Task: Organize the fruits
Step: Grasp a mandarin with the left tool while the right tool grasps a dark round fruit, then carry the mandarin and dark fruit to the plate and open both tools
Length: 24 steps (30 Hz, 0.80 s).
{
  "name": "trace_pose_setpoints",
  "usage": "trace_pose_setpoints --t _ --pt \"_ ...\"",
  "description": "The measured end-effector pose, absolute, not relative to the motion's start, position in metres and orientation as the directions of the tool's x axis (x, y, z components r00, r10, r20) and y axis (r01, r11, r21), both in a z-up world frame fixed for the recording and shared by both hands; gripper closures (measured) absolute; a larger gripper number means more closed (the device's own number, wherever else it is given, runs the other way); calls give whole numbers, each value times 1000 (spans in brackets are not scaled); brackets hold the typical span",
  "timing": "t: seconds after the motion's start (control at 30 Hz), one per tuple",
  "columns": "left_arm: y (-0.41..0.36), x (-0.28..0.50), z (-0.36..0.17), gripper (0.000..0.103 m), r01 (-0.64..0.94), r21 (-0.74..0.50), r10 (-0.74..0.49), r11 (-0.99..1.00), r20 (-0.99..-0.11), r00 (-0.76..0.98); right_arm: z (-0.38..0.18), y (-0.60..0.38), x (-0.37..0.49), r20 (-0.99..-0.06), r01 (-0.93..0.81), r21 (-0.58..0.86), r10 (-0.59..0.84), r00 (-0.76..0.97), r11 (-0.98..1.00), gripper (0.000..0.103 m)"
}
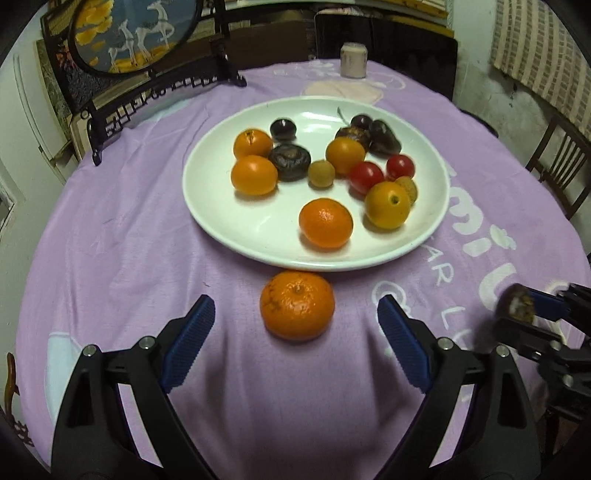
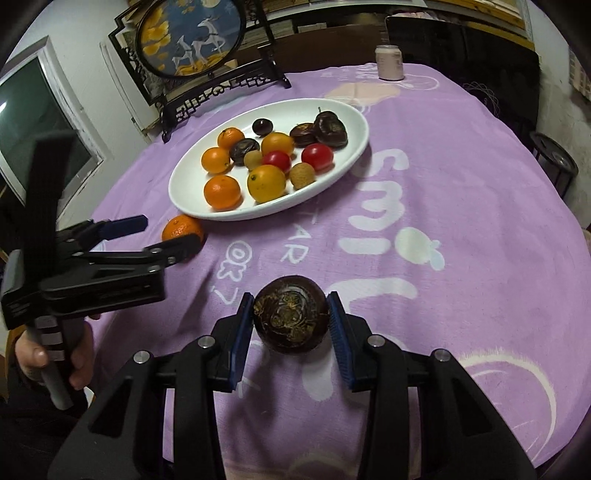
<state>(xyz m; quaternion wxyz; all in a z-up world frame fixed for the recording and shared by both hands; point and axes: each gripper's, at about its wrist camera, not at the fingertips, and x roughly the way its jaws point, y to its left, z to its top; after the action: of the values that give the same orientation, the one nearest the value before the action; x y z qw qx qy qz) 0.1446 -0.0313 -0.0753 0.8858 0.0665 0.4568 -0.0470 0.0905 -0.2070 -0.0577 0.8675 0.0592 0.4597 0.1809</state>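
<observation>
A mandarin (image 1: 297, 310) lies on the purple cloth just in front of a white plate (image 1: 221, 229). My left gripper (image 1: 295, 301) is open, and the mandarin sits level with its fingertips without touching either blue pad. The plate holds several oranges, two red tomatoes, small tan fruits and dark brown fruits. My right gripper (image 2: 290, 299) is shut on a round dark brown fruit (image 2: 291, 314), with both pads pressed against its sides, above the cloth and to the right of the plate (image 2: 184, 195). The right wrist view also shows the left gripper (image 2: 170, 232) at the mandarin (image 2: 181, 227).
A pale can (image 1: 353, 61) stands at the table's far edge. A round framed deer picture on a black stand (image 1: 136, 33) occupies the far left. A wooden chair (image 1: 561, 162) stands off the table's right side. A person's hand (image 2: 55, 354) grips the left handle.
</observation>
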Motion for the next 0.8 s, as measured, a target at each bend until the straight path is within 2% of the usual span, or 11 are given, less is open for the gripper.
trace_pose_setpoints --t 0.07,0.1,0.13,0.17,0.37,0.8 --pt "-32 150 -80 15 139 85 -10 987 -821 571 -58 -208 90 -776 -258 274 372 509 926 63" --pt "-32 151 -81 24 137 89 -5 987 -824 567 -58 -208 91 -776 -258 276 373 508 926 63" --pt "-31 154 -84 45 133 87 -1 987 -831 556 -58 -207 92 -775 -259 279 376 508 925 63" --pt "-30 157 -88 56 134 75 -9 988 -845 535 -58 -207 92 -775 -259 281 378 507 924 63" --pt "-25 151 -87 58 133 28 -47 991 -850 525 -55 -205 91 -772 -267 287 387 505 920 63" --pt "-13 125 -51 58 133 -41 -111 990 -816 568 -46 -193 95 -756 -298 290 408 512 910 63"
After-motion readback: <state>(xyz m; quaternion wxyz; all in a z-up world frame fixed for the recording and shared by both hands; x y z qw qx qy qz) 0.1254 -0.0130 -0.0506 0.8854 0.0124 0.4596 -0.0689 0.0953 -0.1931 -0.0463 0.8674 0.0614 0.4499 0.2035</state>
